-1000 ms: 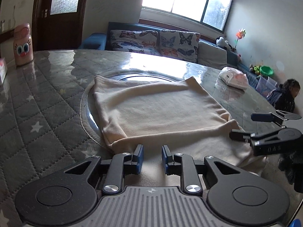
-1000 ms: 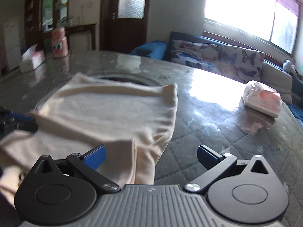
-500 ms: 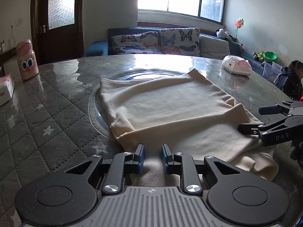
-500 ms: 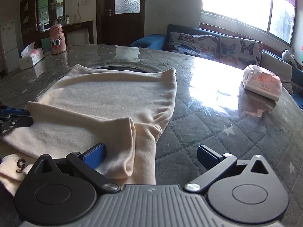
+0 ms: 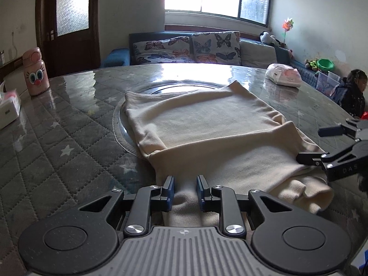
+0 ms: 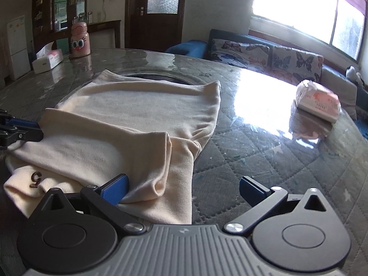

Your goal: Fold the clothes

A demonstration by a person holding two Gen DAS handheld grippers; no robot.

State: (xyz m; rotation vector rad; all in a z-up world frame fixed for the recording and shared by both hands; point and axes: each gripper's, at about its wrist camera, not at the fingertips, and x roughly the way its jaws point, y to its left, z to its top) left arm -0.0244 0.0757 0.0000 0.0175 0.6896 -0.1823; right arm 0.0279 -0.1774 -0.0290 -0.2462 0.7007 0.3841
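Cream garment (image 5: 207, 135) spread over the table (image 5: 57, 142) middle, near end folded back toward the near edge. Left gripper (image 5: 185, 192) narrow, pinching that fold; right gripper (image 6: 184, 187) wide, straddling the fold's corner, gripping nothing. Pink bottle (image 5: 35, 75) and tissue box (image 6: 47, 60) at the far left edge, tissue pack (image 6: 318, 102) far right. Only from the right wrist: a brown mark (image 6: 36, 179) on the cloth.

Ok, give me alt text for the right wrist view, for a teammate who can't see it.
The right gripper stands wide open over the near right edge of a cream garment partly folded on a quilted table. The left gripper shows at the left edge, by the fold.
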